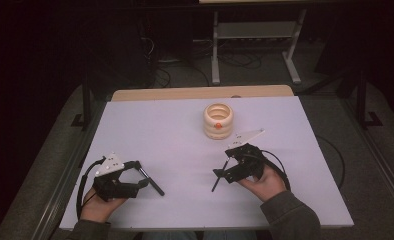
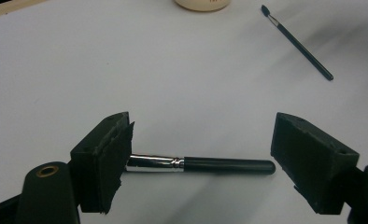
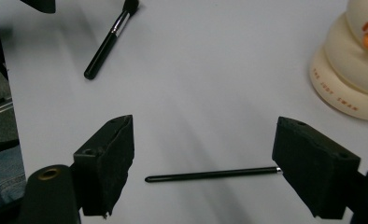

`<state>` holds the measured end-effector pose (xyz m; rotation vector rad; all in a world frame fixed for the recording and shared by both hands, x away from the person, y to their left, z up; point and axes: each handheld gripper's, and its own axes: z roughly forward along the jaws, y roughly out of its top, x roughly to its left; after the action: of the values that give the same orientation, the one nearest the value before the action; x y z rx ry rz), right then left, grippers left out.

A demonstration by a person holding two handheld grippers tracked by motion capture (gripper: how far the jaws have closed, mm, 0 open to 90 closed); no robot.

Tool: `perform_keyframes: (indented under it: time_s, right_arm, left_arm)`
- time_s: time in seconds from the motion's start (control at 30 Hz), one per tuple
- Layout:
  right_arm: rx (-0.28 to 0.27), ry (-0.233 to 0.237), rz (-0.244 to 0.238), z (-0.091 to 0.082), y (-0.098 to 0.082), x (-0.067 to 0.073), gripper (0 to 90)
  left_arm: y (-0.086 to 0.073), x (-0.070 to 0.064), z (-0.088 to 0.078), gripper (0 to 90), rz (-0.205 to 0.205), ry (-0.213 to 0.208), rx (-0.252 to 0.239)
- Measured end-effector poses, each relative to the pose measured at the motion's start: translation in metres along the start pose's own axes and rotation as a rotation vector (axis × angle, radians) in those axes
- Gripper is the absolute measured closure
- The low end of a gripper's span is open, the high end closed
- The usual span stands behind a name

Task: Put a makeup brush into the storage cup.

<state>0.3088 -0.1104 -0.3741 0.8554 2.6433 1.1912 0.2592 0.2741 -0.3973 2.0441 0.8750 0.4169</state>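
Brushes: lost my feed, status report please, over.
Left gripper open, thick makeup brush lying between its fingers. Right gripper open over thin brush. Neither gripped. Cream holder beyond, nothing blocking.

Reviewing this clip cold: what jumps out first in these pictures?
The cream ribbed holder with an orange mark stands alone at the far middle of the white table. Nearer the person, each open gripper straddles a brush lying flat on the table: the left gripper around a thick black brush with a silver ferrule, the right gripper around a thin black brush.
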Motion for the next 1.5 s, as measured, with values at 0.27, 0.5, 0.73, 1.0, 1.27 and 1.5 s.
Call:
perform_keyframes:
  time_s: [0.27, 0.5, 0.73, 1.0, 1.27, 1.5]
  right_arm:
    - [0.011, 0.049, -0.03, 0.015, 0.022, 0.015, 20.0]
    - [0.033, 0.071, -0.064, 0.032, 0.037, 0.026, 20.3]
    - [0.041, 0.103, -0.1, 0.058, 0.053, 0.04, 21.3]
    - [0.093, 0.122, -0.116, 0.092, 0.065, 0.056, 22.7]
    - [0.117, 0.13, -0.122, 0.125, 0.071, 0.07, 25.6]
    - [0.118, 0.141, -0.122, 0.149, 0.073, 0.08, 30.0]
  left_arm:
    - [0.001, 0.001, -0.002, 19.5, 0.009, 0.001, -0.001]
    - [0.0, 0.003, -0.004, 19.5, 0.013, 0.009, 0.001]
    - [0.0, 0.006, -0.007, 19.6, 0.012, 0.021, 0.001]
    - [-0.002, 0.01, -0.011, 19.6, -0.003, 0.029, -0.001]
    - [-0.002, 0.011, -0.013, 19.5, -0.018, 0.033, -0.008]
    - [-0.003, 0.012, -0.013, 19.5, 0.0, 0.036, -0.002]
